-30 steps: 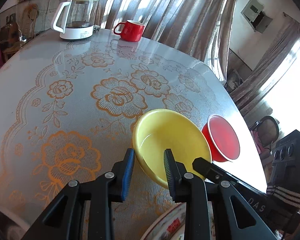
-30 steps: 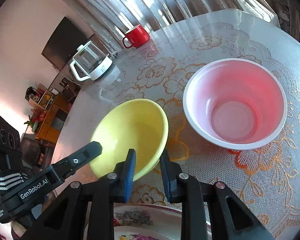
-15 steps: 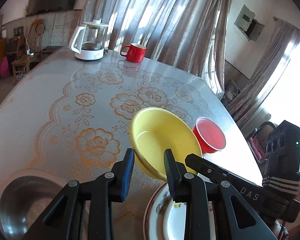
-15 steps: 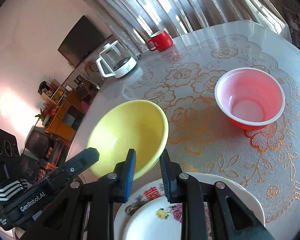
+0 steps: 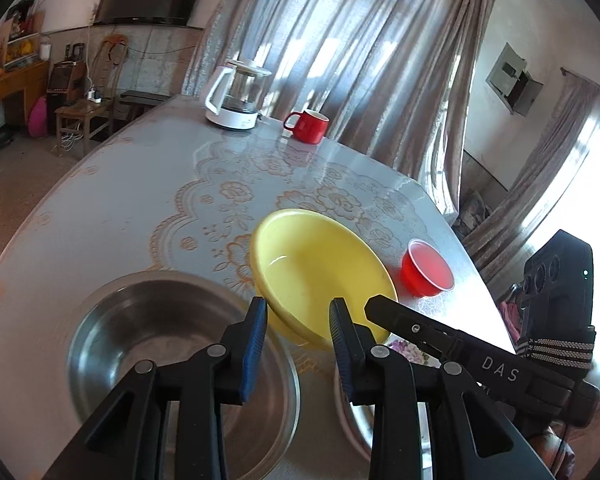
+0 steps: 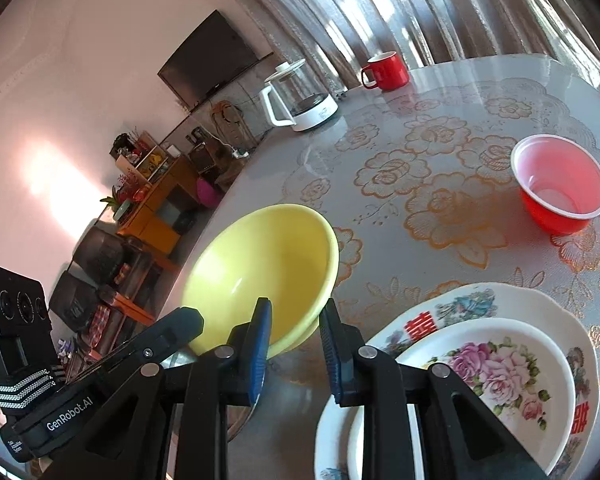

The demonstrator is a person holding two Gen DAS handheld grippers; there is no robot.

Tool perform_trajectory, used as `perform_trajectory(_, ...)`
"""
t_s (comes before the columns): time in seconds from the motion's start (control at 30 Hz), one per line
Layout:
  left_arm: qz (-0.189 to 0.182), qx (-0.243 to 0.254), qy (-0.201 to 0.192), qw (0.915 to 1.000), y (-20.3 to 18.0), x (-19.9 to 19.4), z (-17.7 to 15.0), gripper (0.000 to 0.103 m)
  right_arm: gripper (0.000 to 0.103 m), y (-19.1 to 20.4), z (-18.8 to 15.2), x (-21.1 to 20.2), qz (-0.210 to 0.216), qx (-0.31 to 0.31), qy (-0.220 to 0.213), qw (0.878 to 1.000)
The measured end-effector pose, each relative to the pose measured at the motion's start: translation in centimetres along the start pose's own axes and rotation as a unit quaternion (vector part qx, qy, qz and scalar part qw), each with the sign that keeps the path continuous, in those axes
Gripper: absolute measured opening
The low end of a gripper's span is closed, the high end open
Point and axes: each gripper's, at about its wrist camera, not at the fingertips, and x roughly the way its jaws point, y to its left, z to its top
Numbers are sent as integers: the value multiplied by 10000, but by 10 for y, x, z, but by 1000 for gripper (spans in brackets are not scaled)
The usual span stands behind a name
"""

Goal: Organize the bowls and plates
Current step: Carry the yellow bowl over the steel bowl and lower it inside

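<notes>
The round yellow plastic bowl (image 5: 320, 272) is held tilted above the counter (image 5: 140, 200), over the near steel bowl (image 5: 148, 352). Risk: the bowl could slip and fall onto the steel bowl or the stacked floral plates (image 6: 500, 368), since each grip covers only a narrow section of rim. The left gripper (image 5: 298, 324) and the right gripper (image 6: 294, 334) are each narrowly clamped on the near rim.

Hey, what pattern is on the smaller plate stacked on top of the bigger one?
Pink and purple roses with green leaves on the white smaller plate, clearest in the right wrist view.
</notes>
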Motion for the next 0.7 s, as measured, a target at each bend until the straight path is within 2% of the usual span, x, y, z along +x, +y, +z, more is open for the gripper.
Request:
perform_trajectory(0.4,164,-490,-55,9987,55,-46,-37,32,24,55,-33,30,439,-503,539,9963)
perform_trajectory(0.7,297,-726,90,9969,77,-48,-58,32,26,69,-55,57,393,-696,1002,9917)
